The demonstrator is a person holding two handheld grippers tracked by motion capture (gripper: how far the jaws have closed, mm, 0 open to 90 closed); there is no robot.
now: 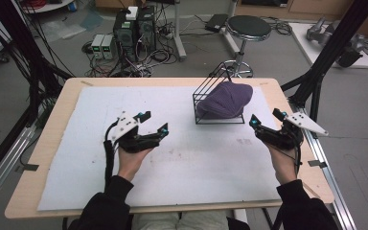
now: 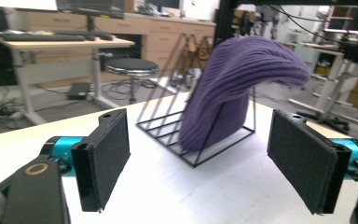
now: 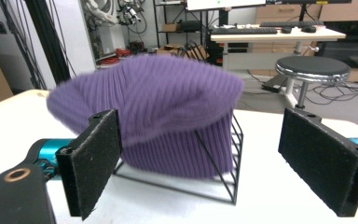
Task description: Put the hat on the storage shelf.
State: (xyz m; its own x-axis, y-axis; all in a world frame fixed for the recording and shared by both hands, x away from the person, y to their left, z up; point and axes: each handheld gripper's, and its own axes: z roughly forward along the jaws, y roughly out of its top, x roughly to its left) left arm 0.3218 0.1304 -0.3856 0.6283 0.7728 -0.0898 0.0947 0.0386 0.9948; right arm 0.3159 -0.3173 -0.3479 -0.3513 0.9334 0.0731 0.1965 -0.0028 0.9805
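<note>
Two grippers: one in each of the person's hands, both above the surface, neither touching anything.
Left gripper point(image 1: 155, 122): over the white sheet, left of the middle, well apart from the rack; it points toward the far right corner.
Left gripper fingers point(image 2: 105, 158): released and spread wide, nothing between them; seen along them, the hat and rack stand ahead in the gap.
Right gripper point(image 1: 264, 120): near the right edge of the surface, just beside the rack's right end, not touching it.
Right gripper fingers point(image 3: 91, 161): released, wide apart, bare pads, nothing grasped; the hat lies beyond them.
Purple knit hat point(image 1: 224, 99): ribbed, draped over the top of the rack, its crown overhanging one end and its lower part hanging down inside the frame.
Black wire rack point(image 1: 202, 91): upright on the white sheet, toward the far right part of the surface, its slanted wires rising on the side away from the right gripper.
White sheet point(image 1: 196, 158): covers most of the surface, leaving a wooden border at the edges.
Surface point(image 1: 57, 120): light wood, rounded corners.
Stool point(image 1: 248, 28): round, black-seated, on the floor beyond the far edge.
</note>
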